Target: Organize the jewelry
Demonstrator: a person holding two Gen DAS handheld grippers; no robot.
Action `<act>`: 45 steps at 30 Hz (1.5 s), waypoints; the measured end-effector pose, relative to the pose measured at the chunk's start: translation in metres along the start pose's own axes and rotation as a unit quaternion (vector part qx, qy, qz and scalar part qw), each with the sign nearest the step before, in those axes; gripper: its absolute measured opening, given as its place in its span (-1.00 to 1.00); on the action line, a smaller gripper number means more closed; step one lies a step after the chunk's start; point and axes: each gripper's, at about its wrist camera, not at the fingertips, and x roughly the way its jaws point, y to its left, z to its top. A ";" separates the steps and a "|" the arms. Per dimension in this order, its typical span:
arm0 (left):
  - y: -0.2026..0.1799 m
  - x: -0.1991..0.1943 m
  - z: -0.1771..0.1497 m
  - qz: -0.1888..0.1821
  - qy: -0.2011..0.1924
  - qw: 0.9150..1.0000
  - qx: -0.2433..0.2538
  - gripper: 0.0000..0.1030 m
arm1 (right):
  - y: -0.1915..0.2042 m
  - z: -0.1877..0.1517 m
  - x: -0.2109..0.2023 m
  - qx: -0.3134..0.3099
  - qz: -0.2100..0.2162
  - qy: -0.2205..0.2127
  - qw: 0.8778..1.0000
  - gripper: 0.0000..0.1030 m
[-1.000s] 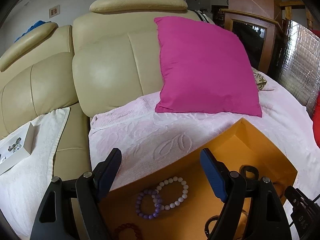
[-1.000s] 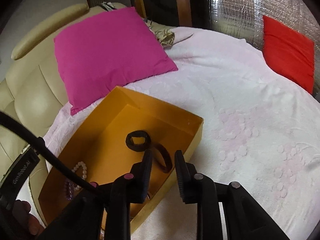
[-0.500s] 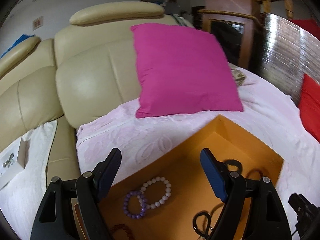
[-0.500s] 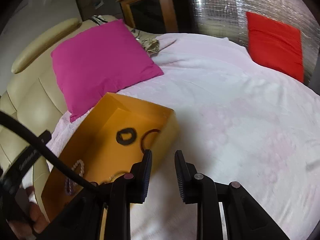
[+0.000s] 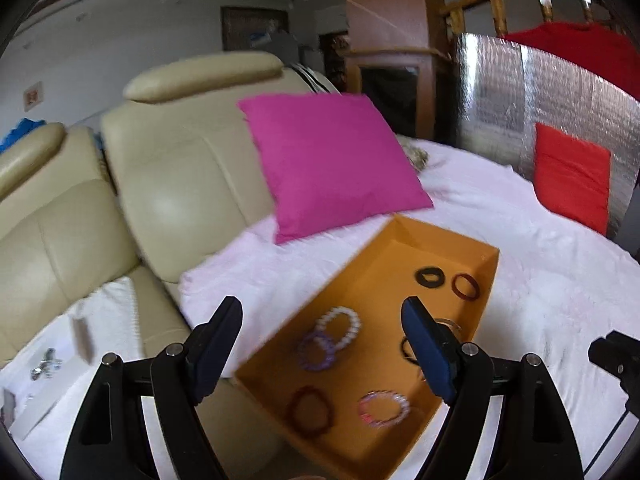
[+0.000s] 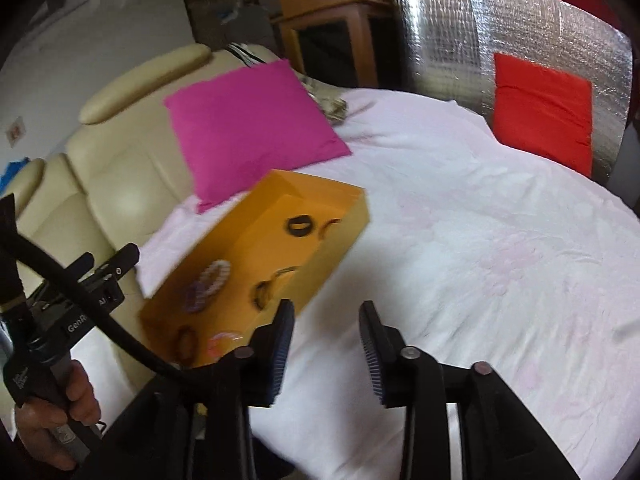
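Note:
An open orange box [image 5: 408, 248] [image 6: 348, 216] lies on the pale pink sheet. Inside it I see a white bead bracelet [image 5: 340, 328] overlapping a purple one [image 5: 316, 352], a dark red bead bracelet [image 5: 310, 406], a pink one [image 5: 384, 408], a black ring [image 5: 430, 278] and a dark red bangle [image 5: 466, 286]. My left gripper [image 5: 324, 344] hangs wide open above the box's near half with nothing between its fingers. My right gripper [image 6: 326, 348] is over the sheet just right of the box; its jaws are opening and hold nothing.
A magenta cushion [image 5: 328, 164] leans on the beige leather sofa [image 5: 168, 184] behind the box. A red cushion [image 6: 544, 108] rests against a silver foil panel [image 6: 480, 28]. A small white box with metal pieces [image 5: 44, 368] sits on a white towel at the left. A hand [image 6: 60, 412] grips the left handle.
Both grippers have pulled back and risen, so the whole box shows now. The right gripper left the box, moved right over the sheet and its jaws have widened. The left gripper stayed open.

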 end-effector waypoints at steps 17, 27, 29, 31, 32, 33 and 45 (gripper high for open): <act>0.050 -0.116 -0.012 0.018 -0.053 0.998 0.030 0.72 | 0.089 -0.036 -0.113 -0.045 0.016 -0.054 0.997 -0.01; 0.053 -0.151 -0.019 0.008 -0.065 0.997 0.041 0.72 | 0.107 -0.045 -0.135 -0.041 0.020 -0.060 0.997 0.03; 0.053 -0.154 -0.019 0.011 -0.066 0.997 0.044 0.72 | 0.107 -0.046 -0.137 -0.037 0.019 -0.060 0.997 0.03; 0.054 -0.155 -0.019 0.011 -0.067 0.997 0.043 0.72 | 0.106 -0.045 -0.138 -0.034 0.020 -0.057 0.998 0.03; 0.053 -0.155 -0.019 0.011 -0.065 0.997 0.042 0.72 | 0.106 -0.045 -0.138 -0.034 0.019 -0.057 0.998 0.03; 0.053 -0.155 -0.019 0.010 -0.064 0.997 0.042 0.72 | 0.107 -0.046 -0.138 -0.034 0.017 -0.056 0.998 0.03; 0.053 -0.155 -0.020 0.017 -0.058 0.997 0.046 0.72 | 0.105 -0.048 -0.135 -0.040 0.020 -0.051 0.998 0.03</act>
